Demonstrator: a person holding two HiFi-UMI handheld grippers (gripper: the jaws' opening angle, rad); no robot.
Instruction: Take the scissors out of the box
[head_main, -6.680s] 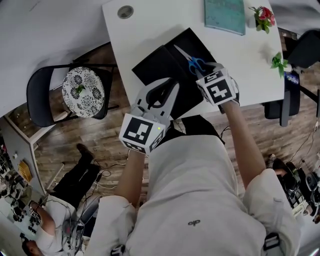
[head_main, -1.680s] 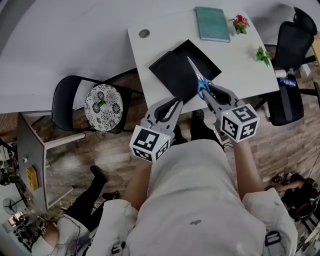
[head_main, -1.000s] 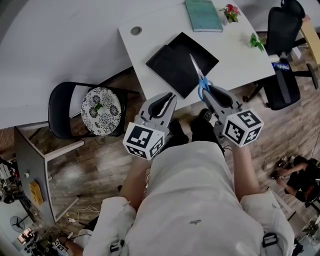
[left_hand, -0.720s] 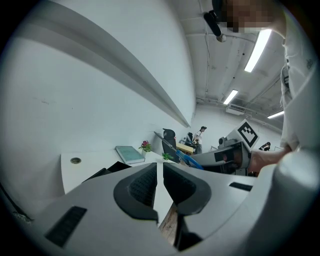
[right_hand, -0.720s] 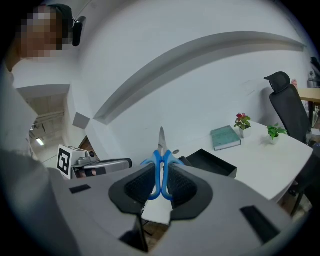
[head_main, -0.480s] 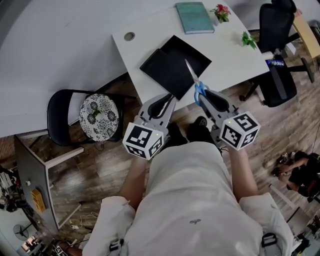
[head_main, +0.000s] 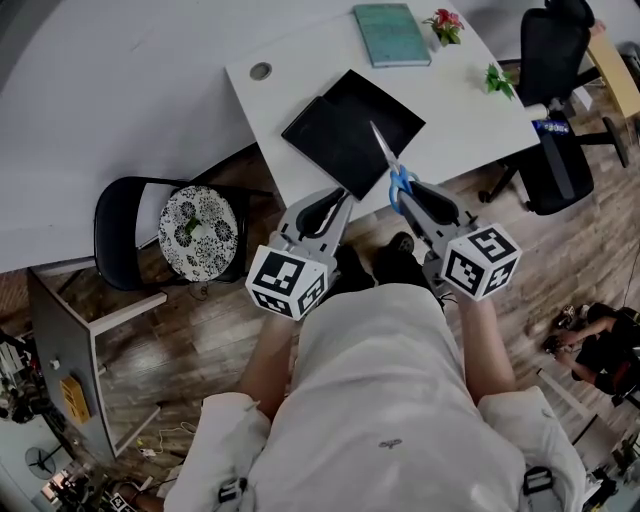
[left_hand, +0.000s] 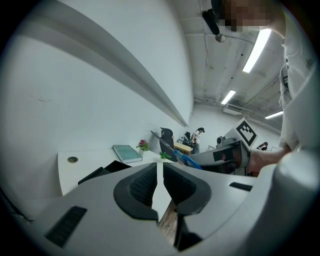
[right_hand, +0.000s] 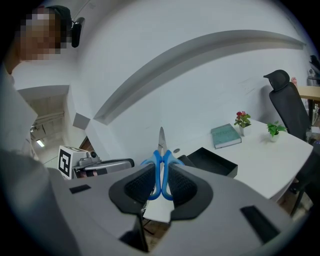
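Blue-handled scissors (head_main: 398, 180) are held in the air off the white table's (head_main: 470, 110) near edge, blades pointing toward the black box (head_main: 378, 100). My right gripper (head_main: 408, 192) is shut on the handles; in the right gripper view the scissors (right_hand: 161, 145) stand upright between the pads of the right gripper (right_hand: 161, 175). My left gripper (head_main: 328, 212) hangs beside it to the left, shut with nothing in it. The left gripper (left_hand: 160, 172) shows only a thin slit between its pads. The box (right_hand: 212, 160) is open, and its lid (head_main: 322, 138) lies next to it.
A teal book (head_main: 390, 35) and two small plants (head_main: 445, 25) (head_main: 497, 80) stand at the table's far side. A folding chair with a patterned cushion (head_main: 198, 225) is on the left, a black office chair (head_main: 555, 150) on the right. Wooden floor lies below the grippers.
Since the earliest frame the right gripper has drawn the scissors back from the box to beyond the table's near edge. Over the last half second nothing has visibly moved.
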